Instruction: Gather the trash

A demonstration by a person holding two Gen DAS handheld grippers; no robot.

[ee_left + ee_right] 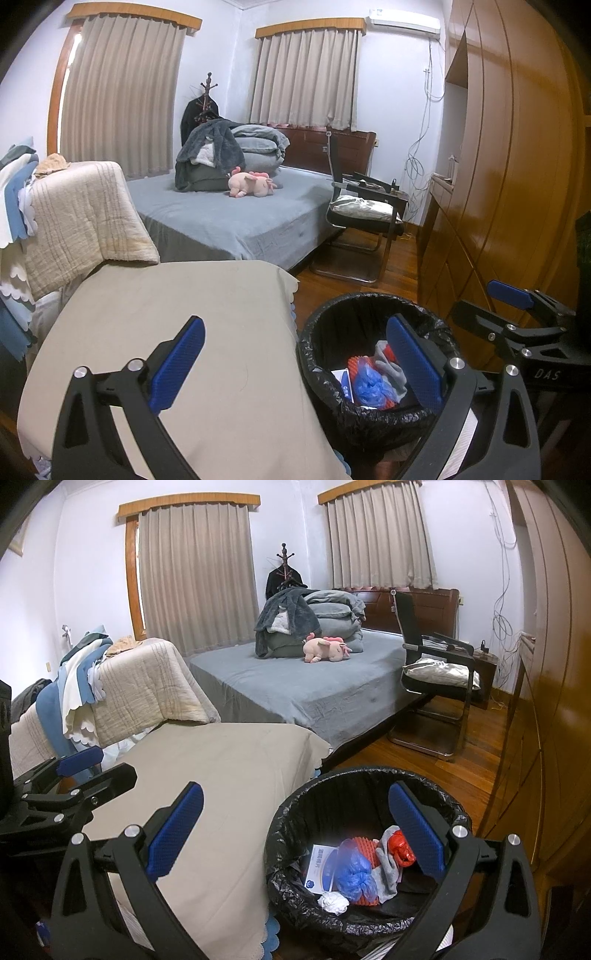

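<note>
Home bedroom: bed [295, 686], curtains [195, 576].

A pink plush toy [327, 647] lies on the grey bed [295, 686], beside a black chair [439, 679].

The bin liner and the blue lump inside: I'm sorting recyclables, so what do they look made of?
The bin liner looks like thin black plastic film: crinkled, glossy, folded over the rim. The blue lump seems to be a crumpled, translucent plastic bag, shiny in its folds, though it could be a glove or shoe cover.
</note>
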